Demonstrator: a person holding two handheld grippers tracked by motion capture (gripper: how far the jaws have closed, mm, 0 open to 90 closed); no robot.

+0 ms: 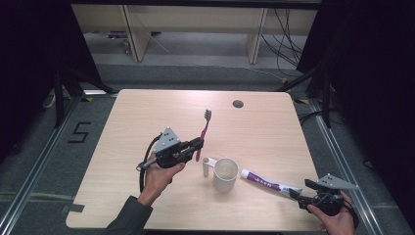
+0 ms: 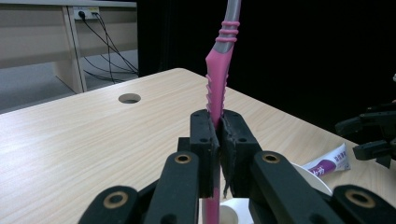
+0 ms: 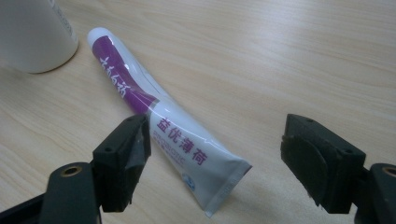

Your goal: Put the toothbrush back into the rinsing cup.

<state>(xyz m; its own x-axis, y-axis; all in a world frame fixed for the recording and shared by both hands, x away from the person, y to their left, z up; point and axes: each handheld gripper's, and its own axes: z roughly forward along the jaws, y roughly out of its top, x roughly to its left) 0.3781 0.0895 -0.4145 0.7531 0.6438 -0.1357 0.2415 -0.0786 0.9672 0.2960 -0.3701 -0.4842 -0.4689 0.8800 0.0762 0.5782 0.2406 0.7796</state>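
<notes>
The pale wooden table (image 1: 147,112) with rounded corners spreads across the middle of the high view, a small round cable hole (image 1: 238,104) near its far edge. Low and centre on it stands a white ceramic mug (image 1: 225,175), upright; what I can see of its inside looks bare. Touching its left side is a small white cylinder-shaped piece (image 1: 206,166), which may be its handle, though I cannot tell.

Just right of the mug lies a white and purple toothpaste tube (image 1: 266,182), flat on the wood, crimped end pointing to the lower right. The right gripper (image 1: 298,194) sits at that crimped end with its jaws wide apart, the tail of the tube between them, untouched by the pads.

Left of the mug, the left gripper (image 1: 198,145) is clamped on a slim pink and grey toothbrush (image 1: 203,131). The brush is clear of the table, its dark bristled head slanting toward the upper centre.
</notes>
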